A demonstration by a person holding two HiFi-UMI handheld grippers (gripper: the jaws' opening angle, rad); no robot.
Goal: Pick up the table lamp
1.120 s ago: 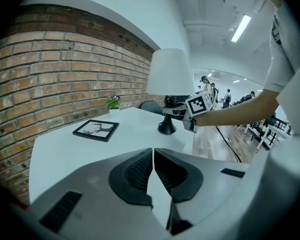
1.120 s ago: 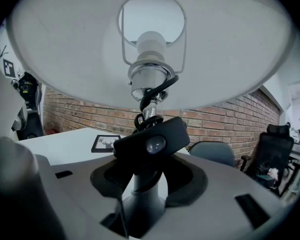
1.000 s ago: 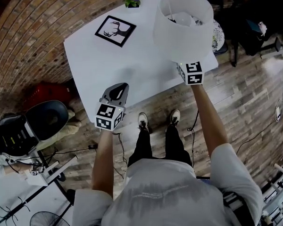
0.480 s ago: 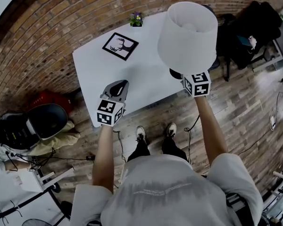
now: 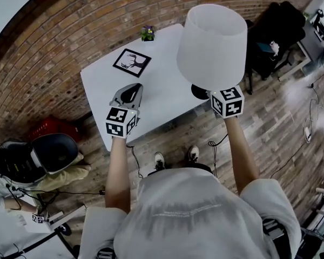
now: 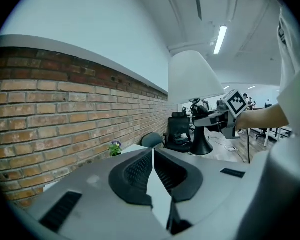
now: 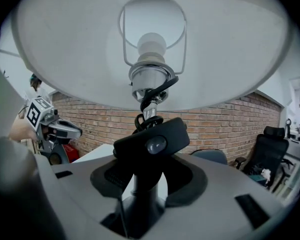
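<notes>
Lamp (image 5: 211, 45) upright, stem (image 7: 141, 204) clamped between right gripper (image 7: 147, 184) jaws, long axis vertical. Left gripper (image 6: 153, 171) closed on nothing, well apart to left.

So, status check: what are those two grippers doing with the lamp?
Right gripper shut on table lamp stem. Lamp upright at the white table edge. Left gripper shut, empty, off to the side. Nothing in the way.

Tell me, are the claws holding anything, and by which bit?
The right claw is shut on the table lamp, gripping its dark stem just under the switch, below the shade. The left claw is shut and empty.
</notes>
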